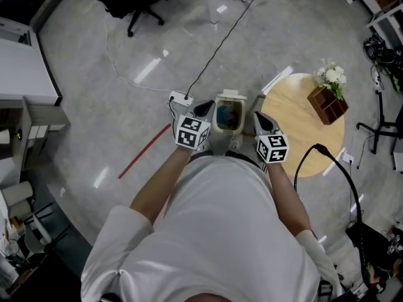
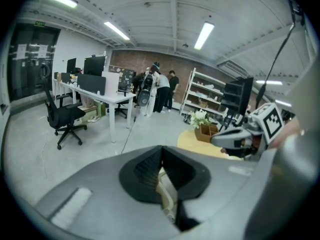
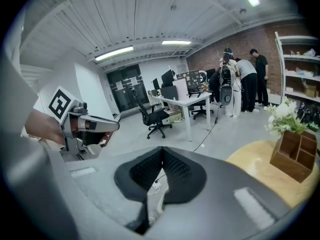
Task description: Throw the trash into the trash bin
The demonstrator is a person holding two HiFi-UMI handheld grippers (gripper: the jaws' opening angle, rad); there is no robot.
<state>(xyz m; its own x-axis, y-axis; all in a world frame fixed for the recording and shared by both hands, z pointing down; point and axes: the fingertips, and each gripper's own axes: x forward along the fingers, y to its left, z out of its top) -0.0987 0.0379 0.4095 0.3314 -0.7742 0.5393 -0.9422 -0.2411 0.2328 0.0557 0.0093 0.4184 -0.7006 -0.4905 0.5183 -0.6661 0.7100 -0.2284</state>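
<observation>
Jaws pressed shut on nothing, our left gripper (image 1: 205, 107) and right gripper (image 1: 259, 116) flank the trash bin (image 1: 216, 117) on the floor, bluish trash (image 1: 228, 114) apparently inside; we should lift straight clear of its rim.

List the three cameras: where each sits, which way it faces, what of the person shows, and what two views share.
Head view: on the person's head, facing steeply down at the trash bin; torso, forearms, left gripper and right gripper show.
Left gripper view: on the left gripper, facing across the office over shut jaws; right gripper at right.
Right gripper view: likewise on the right gripper; left gripper at left.
Shared: all three show the round table.
</observation>
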